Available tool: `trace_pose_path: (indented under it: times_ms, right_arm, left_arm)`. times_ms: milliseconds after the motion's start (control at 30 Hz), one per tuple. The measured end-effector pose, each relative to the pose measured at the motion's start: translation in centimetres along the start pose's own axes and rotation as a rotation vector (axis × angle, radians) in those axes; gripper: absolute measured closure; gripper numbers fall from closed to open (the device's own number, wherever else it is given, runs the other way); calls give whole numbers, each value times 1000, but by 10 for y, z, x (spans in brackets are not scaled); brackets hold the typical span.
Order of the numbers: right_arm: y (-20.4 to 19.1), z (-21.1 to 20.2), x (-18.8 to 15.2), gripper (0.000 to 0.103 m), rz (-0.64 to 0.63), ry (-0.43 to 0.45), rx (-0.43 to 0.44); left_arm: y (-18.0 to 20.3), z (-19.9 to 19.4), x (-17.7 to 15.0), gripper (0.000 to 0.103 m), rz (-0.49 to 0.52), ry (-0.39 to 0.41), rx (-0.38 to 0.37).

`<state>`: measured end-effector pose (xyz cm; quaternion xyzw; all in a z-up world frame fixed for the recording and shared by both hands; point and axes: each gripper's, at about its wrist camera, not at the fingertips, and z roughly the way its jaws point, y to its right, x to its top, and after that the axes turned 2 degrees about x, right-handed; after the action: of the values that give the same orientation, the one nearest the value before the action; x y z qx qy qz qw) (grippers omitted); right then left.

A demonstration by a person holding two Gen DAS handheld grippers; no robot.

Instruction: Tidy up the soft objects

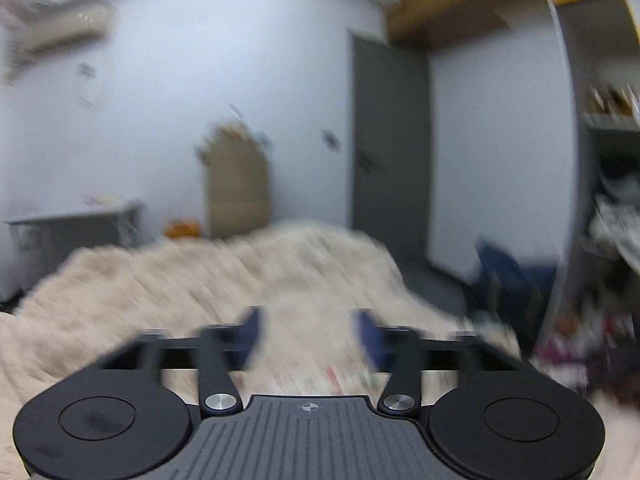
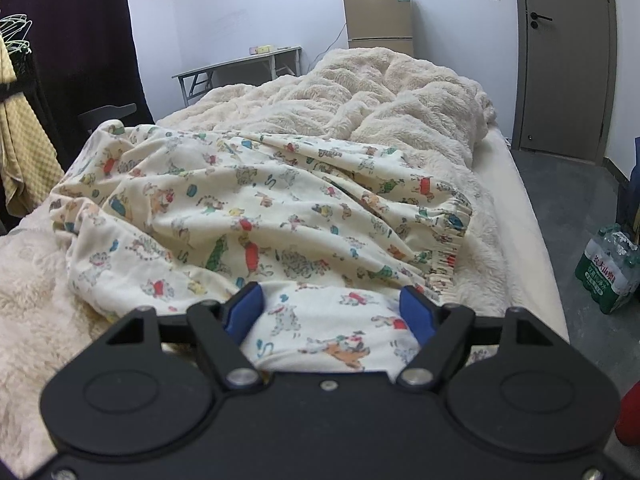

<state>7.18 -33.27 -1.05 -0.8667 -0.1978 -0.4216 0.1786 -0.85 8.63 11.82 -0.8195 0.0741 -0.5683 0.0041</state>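
Observation:
A cream sheet printed with small cartoon animals (image 2: 248, 204) lies crumpled across the near half of the bed, over a fluffy cream blanket (image 2: 384, 92). My right gripper (image 2: 332, 304) is open, its blue pads (image 2: 416, 308) standing on either side of a raised fold of the printed sheet without pinching it. The left wrist view is motion-blurred. There my left gripper (image 1: 308, 328) is open above the fluffy blanket (image 1: 200, 276), with nothing between its blue pads (image 1: 370, 334). A bit of printed fabric shows under it.
The white mattress edge (image 2: 516, 208) runs along the right. Beside it on the grey floor stands a pack of water bottles (image 2: 608, 268). A small fridge (image 2: 378, 20), a folding table (image 2: 240, 64) and a grey door (image 2: 568, 56) stand beyond the bed. Clothes hang at left (image 2: 20, 128).

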Motion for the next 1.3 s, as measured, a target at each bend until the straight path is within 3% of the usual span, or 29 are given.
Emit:
trace_pose_path:
  times_ms: [100,167,233,367,433,467,533,633,700,767,800,833,867,900,1033,1167,1300]
  right_arm:
    - [1,-1,0,29,5,-2,4]
    - [1,-2,1,29,0,-3,4]
    - [-1,-6,3,29,-7,1,3]
    - [-11,-21,10,29,-45,42,45]
    - [-18,-28,15,29,-58,64,104]
    - [-22,-30,18,29,-63,71,137]
    - [-31,-34,25,29,-75,79,217]
    - [-46,-35,37,26,-92,91,311]
    - [-58,-27,44,25,-128,85,328]
    - [-70,-13,45,27,-174,51,304]
    - [-75,-5,46,36,-195,33,294]
    - [-77,2,45,70,-204,9,296]
    - [-76,7,45,91,-198,-13,304]
    - [-72,10,46,100,-169,-22,307]
    - [-37,-3,54,102,-15,110,184]
    - [2,-22,59,102,165,246,69]
    - [18,-24,54,102,246,284,19]
  left_arm:
    - [19,41,-27,37,178,-161,67]
    - [24,58,-37,38,203,-221,58]
    - [24,61,-44,38,152,-206,-70]
    - [37,68,-35,37,88,-170,-231]
    - [55,88,-29,40,113,-198,-321]
    - [63,98,-27,46,124,-207,-340]
    - [88,123,-14,89,164,-229,-364]
    - [123,139,20,92,217,-183,-339]
    - [135,143,35,88,199,-145,-325]
    - [144,144,50,70,151,-128,-331]
    - [145,143,52,54,132,-125,-340]
    - [145,142,50,48,130,-122,-335]
    - [144,139,48,48,136,-121,-326]
    - [142,135,41,46,157,-124,-299]
    - [124,118,15,38,206,-137,-175]
    - [115,112,-1,36,205,-198,-217]
    - [134,127,-14,35,271,-269,-253]
